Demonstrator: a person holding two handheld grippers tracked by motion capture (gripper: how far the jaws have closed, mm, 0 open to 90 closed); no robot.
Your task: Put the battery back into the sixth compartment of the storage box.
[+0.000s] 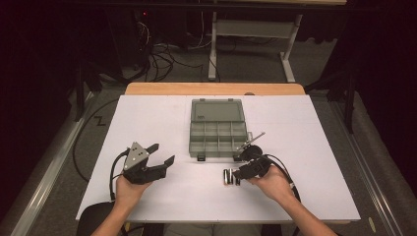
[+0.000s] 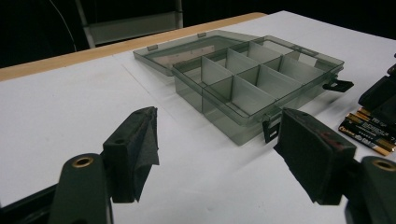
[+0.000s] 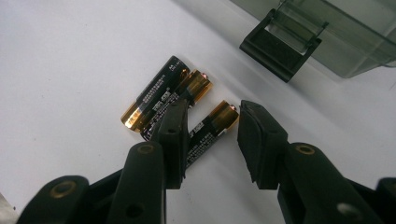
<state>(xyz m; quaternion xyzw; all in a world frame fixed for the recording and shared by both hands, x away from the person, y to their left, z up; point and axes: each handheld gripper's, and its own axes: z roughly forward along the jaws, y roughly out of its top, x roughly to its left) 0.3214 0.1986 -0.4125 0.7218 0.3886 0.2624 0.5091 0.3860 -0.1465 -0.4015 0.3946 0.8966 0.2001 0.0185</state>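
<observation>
The right gripper (image 3: 212, 116) hangs just over three batteries (image 3: 187, 112) lying side by side on the white table (image 1: 162, 196) near the open organizer box (image 1: 218, 129), its half-open jaws straddling the nearest one across its long axis, while the left gripper (image 1: 160, 155) waits wide and empty, well apart.

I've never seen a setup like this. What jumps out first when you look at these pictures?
Probably the clear grey compartment box, lying open with its lid flat, in the middle of the white table. Just in front of it, the right hand-held gripper has its jaws lowered around one of three black-and-gold batteries lying side by side, not yet pinching it. The left hand-held gripper waits open, off to the left.
</observation>
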